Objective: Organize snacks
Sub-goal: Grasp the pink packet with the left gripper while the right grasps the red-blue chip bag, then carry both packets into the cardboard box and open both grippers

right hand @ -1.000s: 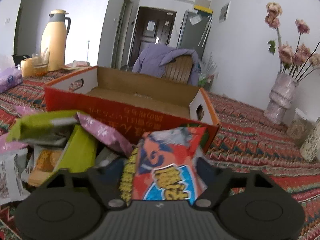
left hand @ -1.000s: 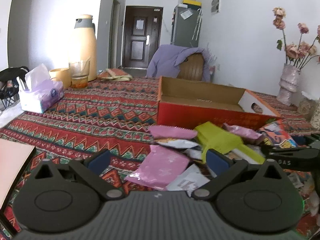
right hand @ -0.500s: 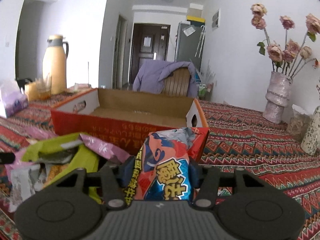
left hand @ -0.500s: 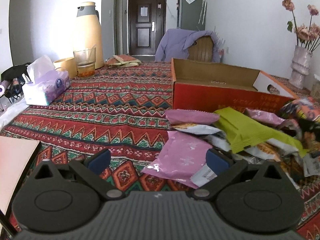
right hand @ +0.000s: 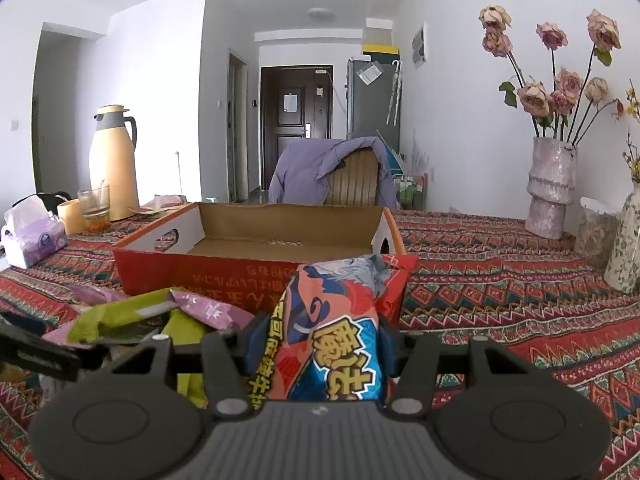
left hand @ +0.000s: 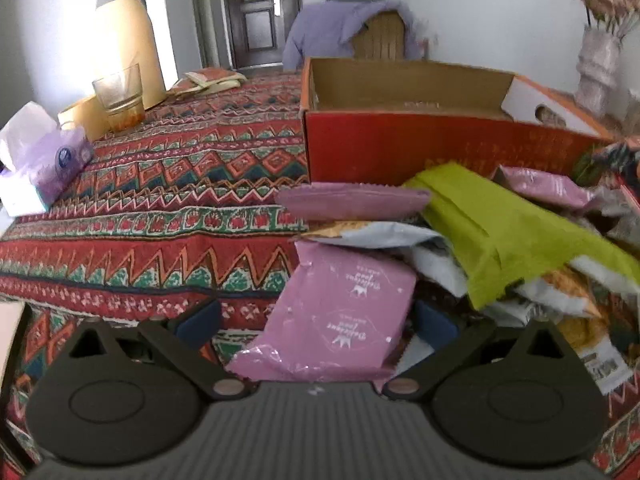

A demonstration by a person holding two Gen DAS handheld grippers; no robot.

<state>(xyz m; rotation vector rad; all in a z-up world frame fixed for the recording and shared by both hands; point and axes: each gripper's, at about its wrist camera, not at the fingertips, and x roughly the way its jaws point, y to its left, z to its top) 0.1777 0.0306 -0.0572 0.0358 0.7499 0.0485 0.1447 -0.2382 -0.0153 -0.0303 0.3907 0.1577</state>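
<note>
Right gripper: my jaws have just been closing and are now clamped on a red and blue snack packet, pads pressed against both of its sides. The packet stands upright between them, its top rising in front of the near wall of the box.

Left gripper: jaws wide apart, gripping nothing. A pink packet lies flat between the blue pads; the left pad is clear of it, and whether the right one touches I cannot tell.

Box: red cardboard outside, brown inside, open-topped, with a white end panel and hand-hole; it sits on the patterned tablecloth. No snacks are visible inside it.

Snack heap: directly in front of the box's near wall. It holds a lime-green packet, a second pink packet lying crosswise, grey-white packets and an orange-printed packet at the right edge.

Elsewhere on the table: a cream thermos jug, a drinking glass, a tissue pack, and a vase of dried roses on the far right. A chair draped with a purple garment stands behind the box.
</note>
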